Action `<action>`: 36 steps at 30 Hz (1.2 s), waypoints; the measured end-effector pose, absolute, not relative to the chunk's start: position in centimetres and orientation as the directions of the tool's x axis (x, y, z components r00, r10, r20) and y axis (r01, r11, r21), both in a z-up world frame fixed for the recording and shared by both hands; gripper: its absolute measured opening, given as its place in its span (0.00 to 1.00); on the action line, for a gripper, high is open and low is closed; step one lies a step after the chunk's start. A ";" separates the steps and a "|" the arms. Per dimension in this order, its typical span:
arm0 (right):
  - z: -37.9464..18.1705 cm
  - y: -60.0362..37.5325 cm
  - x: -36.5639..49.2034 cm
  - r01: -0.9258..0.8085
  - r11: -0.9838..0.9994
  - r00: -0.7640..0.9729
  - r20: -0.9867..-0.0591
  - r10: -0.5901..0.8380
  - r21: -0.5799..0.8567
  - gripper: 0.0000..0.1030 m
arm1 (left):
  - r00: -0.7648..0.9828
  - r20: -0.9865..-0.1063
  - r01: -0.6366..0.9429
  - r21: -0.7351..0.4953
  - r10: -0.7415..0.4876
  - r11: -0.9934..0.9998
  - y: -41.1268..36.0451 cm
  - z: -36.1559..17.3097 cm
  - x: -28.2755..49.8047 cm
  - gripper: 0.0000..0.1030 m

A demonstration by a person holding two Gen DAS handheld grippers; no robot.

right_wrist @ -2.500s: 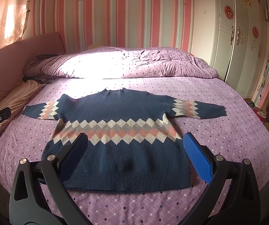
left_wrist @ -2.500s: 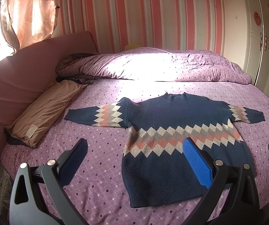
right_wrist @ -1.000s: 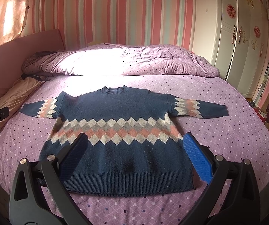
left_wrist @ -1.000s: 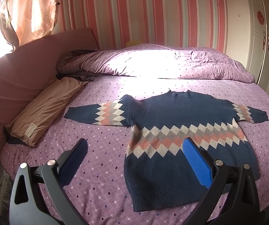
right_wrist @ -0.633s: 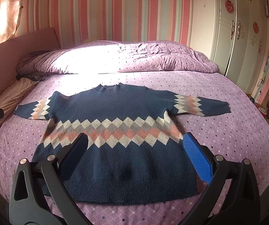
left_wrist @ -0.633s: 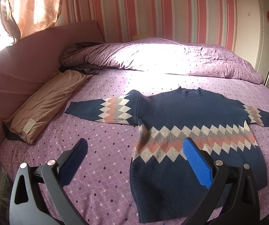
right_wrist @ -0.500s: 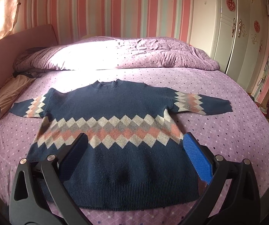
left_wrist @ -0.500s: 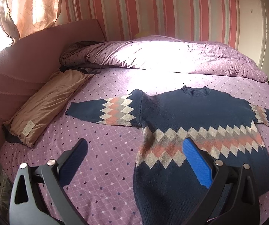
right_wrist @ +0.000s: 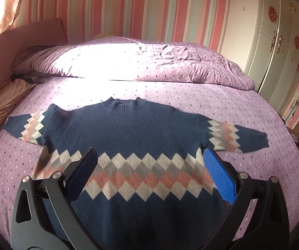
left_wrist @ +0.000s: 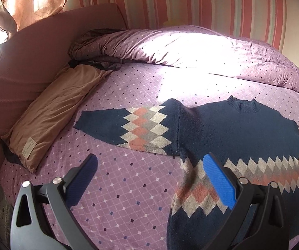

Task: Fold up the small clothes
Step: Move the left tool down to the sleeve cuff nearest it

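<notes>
Knitted navy sweater [right_wrist: 141, 129]: dark blue body, one band of cream, grey and salmon diamonds across the chest; the same diamond pattern on each sleeve.

Purple bedsheet [left_wrist: 128, 179]: lilac ground, pale lattice lines, small white and dark diamond dots.

Rumpled purple duvet [right_wrist: 149, 64]: matching dotted print.

Tan pillow [left_wrist: 53, 112]: plain, with a pale label.

Striped wallpaper [right_wrist: 149, 10]: vertical pink, salmon, pale green and cream.

Cream wardrobe doors [right_wrist: 274, 48]: red and gold ornaments.

Gripper fingers [right_wrist: 219, 175]: blue pads on black arms.

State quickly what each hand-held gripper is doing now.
Left hand-held gripper: open, holding nothing.
Right hand-held gripper: open, empty, above the sweater.
</notes>
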State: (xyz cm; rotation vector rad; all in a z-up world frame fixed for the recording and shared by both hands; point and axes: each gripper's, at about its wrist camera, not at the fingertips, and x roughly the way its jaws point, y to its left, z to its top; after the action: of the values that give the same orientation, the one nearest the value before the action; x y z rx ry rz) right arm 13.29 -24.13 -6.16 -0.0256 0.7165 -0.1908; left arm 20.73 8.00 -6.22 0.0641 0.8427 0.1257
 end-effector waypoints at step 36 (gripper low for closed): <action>-12.0 -4.0 36.1 -0.003 0.988 0.644 -0.757 -0.115 -0.153 0.97 | 0.448 -0.894 -0.158 -0.091 -0.010 0.983 33.0 -20.7 38.8 0.98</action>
State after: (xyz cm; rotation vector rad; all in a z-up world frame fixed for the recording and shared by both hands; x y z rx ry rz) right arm 36.11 -3.99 -12.03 -0.1446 0.8701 -0.0643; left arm 38.84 32.99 -20.70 -0.1694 1.1039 0.0918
